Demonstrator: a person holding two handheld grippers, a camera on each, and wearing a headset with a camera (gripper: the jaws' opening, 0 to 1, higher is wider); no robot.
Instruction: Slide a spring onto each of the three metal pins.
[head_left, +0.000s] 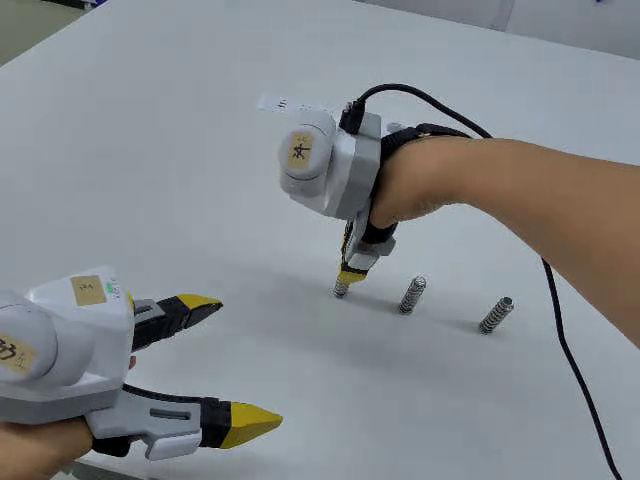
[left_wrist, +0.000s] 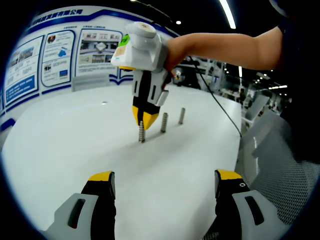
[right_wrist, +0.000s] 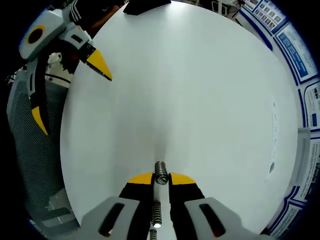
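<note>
Right hand-held gripper (right_wrist: 160, 178) is clenched on the first spring (right_wrist: 160, 171). Its jaws point down, with the yellow tips pinching the coils from both sides near the top end.

First spring stands upright on the counter (head_left: 150, 150), and its lower coils run down between the jaws. I cannot make out a pin inside the coils. Judgement: one is there, since the spring stands unaided.

Second spring (head_left: 412, 294) stands near the first spring on the person's right. Third spring (head_left: 495, 314) stands beyond it in the same row. All three are apart from one another and roughly upright.

Handling (judgement):
- Small steel coil, very light.
- Stiff across its width, soft along its length.
- Round wire is slick against hard tips, so it may squirt out of a pinch.
- Best hold is across the diameter at the upper coils, squeezed lightly so the coil does not bind on its pin.

Left hand-held gripper (head_left: 228, 362) is released, jaws wide and holding nothing. It is well apart from the first spring, on the side away from the other two.
</note>
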